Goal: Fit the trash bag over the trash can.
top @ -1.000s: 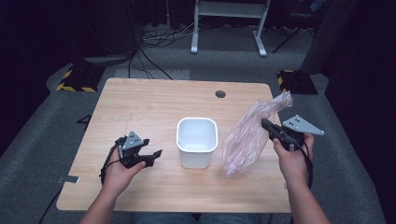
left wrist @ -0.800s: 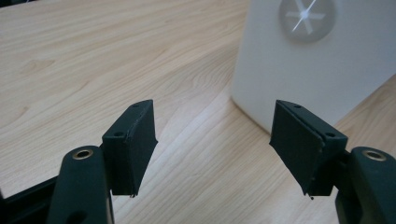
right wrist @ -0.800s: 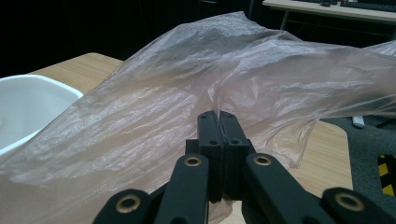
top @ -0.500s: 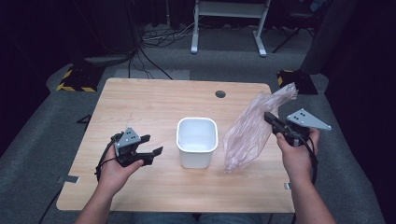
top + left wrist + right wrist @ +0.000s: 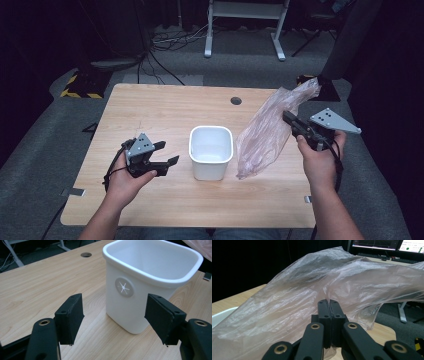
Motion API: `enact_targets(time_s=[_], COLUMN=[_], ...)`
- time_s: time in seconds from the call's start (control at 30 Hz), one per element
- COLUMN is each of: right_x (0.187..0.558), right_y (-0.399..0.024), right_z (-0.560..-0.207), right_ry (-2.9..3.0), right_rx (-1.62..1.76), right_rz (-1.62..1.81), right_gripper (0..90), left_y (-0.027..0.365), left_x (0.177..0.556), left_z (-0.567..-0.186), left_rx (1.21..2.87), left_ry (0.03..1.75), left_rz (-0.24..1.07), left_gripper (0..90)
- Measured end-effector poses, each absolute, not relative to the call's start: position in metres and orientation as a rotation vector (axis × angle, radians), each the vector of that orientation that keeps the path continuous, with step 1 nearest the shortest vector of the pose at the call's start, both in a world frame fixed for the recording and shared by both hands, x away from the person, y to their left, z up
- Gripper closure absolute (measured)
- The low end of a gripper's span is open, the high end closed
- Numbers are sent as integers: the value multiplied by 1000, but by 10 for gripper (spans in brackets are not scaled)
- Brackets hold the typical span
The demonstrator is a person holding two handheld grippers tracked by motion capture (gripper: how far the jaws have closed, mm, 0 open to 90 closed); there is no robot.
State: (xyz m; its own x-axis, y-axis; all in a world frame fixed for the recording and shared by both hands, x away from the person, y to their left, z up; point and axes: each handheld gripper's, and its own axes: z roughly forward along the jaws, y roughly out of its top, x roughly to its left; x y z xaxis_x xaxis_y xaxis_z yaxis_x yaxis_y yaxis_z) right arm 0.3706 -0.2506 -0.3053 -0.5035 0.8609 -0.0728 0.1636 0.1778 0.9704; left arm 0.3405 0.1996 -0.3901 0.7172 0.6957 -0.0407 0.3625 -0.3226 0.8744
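Note:
A white plastic bin (image 5: 211,151) stands upright and empty at the middle of the wooden table (image 5: 165,110). A thin, pinkish, see-through plastic bag (image 5: 270,129) hangs to the right of the bin, its lower end near the tabletop. My right gripper (image 5: 288,118) is shut on the bag's film, held above the table's right edge; the right gripper view has the jaws pressed together on the bag (image 5: 294,300). My left gripper (image 5: 167,152) rests open just left of the bin, jaws pointing at it. In the left gripper view the bin (image 5: 150,280) stands a short way beyond the spread jaws.
A round cable hole (image 5: 236,100) lies in the table's far middle. A white desk frame (image 5: 245,25) and cables are on the floor behind. Black-and-yellow marked blocks (image 5: 80,86) lie at the far left on the floor. Monitors (image 5: 387,246) glow in the right gripper view.
My right gripper has lifted and drawn the bag slightly right and away from the bin. The left gripper has shifted a little but stays open beside the bin.

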Motion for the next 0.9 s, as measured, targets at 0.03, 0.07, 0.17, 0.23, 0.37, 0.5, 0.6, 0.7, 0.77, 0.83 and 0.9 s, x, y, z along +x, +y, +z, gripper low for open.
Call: enact_targets(time_s=[0.03, 0.07, 0.17, 0.23, 0.37, 0.5, 0.6, 0.7, 0.77, 0.83, 0.9], right_x=[371, 371, 372, 374, 380, 389, 394, 397, 399, 402, 403], right_y=[-249, -248, -244, -239, -229, -219, -211, -204, -198, -193, -188], right_z=[-303, -301, -294, -290, -286, -284, -282, -280, -280, -280, -280], right_ry=[1803, 1798, 1783, 1774, 1774, 1778, 1770, 1759, 1759, 1760, 1760], right_rx=[968, 962, 949, 936, 921, 911, 905, 894, 893, 889, 887], right_rz=[1372, 1379, 1394, 1401, 1406, 1407, 1415, 1414, 1413, 1416, 1415], right_gripper=[900, 900, 900, 900, 900, 900, 900, 900, 900, 900, 900], left_y=[199, 199, 197, 197, 199, 198, 196, 193, 187, 180, 172], left_x=[340, 340, 340, 339, 334, 328, 325, 321, 319, 316, 315], left_z=[-390, -389, -389, -390, -389, -385, -382, -376, -370, -364, -359], left_rx=[1935, 1938, 1938, 1938, 1940, 1936, 1932, 1928, 1925, 1915, 1920], left_ry=[815, 811, 808, 812, 816, 800, 790, 779, 763, 740, 712], left_rz=[424, 428, 428, 428, 428, 421, 418, 430, 426, 404, 405], left_gripper=[310, 310, 309, 308, 304, 300, 299, 297, 294, 293, 292])
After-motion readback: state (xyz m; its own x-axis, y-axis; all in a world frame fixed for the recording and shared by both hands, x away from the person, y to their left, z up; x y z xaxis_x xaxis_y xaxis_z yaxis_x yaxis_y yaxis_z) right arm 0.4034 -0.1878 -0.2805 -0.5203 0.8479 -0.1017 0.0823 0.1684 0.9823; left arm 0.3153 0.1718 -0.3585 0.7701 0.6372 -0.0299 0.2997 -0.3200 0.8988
